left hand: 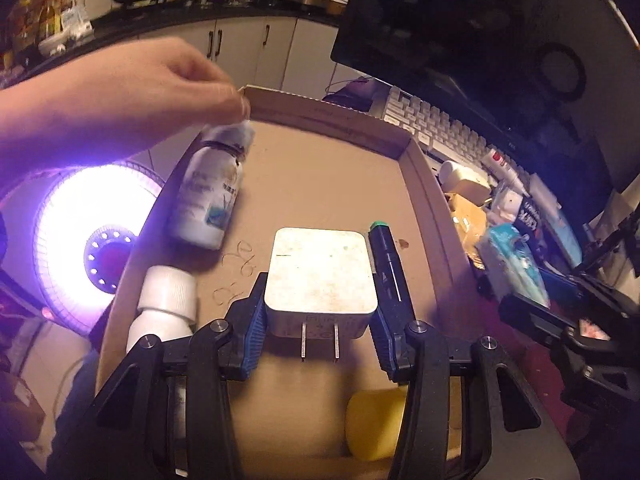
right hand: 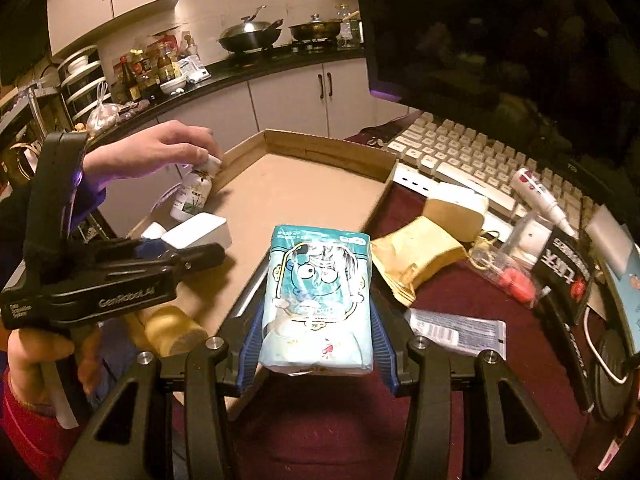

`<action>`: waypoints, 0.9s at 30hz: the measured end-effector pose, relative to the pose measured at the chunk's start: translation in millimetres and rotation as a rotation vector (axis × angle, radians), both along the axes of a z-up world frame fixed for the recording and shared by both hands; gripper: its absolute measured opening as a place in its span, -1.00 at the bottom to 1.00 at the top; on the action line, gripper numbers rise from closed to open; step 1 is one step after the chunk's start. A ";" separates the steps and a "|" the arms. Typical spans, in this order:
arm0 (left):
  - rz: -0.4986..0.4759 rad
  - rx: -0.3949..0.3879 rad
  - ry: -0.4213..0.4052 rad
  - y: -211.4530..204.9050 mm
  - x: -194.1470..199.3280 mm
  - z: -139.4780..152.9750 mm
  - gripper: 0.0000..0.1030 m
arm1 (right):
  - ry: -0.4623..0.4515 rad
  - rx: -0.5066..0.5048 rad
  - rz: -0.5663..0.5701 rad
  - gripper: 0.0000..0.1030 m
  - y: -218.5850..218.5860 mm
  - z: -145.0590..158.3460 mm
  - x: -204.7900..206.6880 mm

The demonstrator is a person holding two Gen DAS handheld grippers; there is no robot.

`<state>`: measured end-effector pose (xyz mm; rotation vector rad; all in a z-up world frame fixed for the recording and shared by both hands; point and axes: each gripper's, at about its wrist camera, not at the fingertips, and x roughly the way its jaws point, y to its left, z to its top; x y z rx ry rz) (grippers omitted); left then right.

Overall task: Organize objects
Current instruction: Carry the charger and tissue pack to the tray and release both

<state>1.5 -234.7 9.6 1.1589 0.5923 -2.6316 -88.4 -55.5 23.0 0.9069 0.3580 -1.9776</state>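
My left gripper [left hand: 320,304] is shut on a white plug adapter [left hand: 320,276], held over the cardboard tray [left hand: 424,184], prongs facing the camera. My right gripper [right hand: 316,320] is shut on a blue cartoon-printed tissue pack [right hand: 318,296], held above the tray's right edge [right hand: 380,196]. A bare hand [left hand: 132,84] grips the cap of a white labelled bottle [left hand: 208,196] at the tray's left side; the bottle also shows in the right wrist view [right hand: 192,196]. A black marker with a green cap [left hand: 386,256] lies in the tray beside the adapter.
A white capped bottle [left hand: 166,304] and a yellow object [left hand: 374,424] lie in the tray. Right of the tray sit a keyboard [right hand: 480,156], yellow cloth bag [right hand: 416,256], white tube [right hand: 540,196], packets and cables. A monitor [right hand: 500,40] stands behind. A bright lamp [left hand: 92,240] glows left.
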 end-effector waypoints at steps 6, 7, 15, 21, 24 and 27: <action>-0.039 0.028 -0.021 -9.9 11.1 7.2 -0.12 | 0.001 0.002 0.051 -0.06 -14.4 0.5 9.2; -0.035 0.018 -0.025 -11.3 13.2 9.7 -0.12 | 0.000 0.003 0.060 -0.06 -16.5 -0.2 11.0; -0.038 0.020 -0.057 -20.6 19.4 9.0 -0.12 | 0.001 0.017 0.097 -0.06 -30.8 -4.0 20.0; -0.083 0.026 -0.087 -16.5 18.7 4.9 -0.12 | -0.071 0.001 0.138 -0.06 -61.8 -3.8 3.6; -0.109 0.040 -0.091 -17.8 21.2 4.1 -0.12 | -0.135 0.006 0.143 -0.06 -79.2 -13.6 -7.9; -0.141 0.044 -0.108 -16.9 22.4 2.2 -0.11 | -0.137 0.027 0.144 -0.06 -90.4 -20.6 -9.6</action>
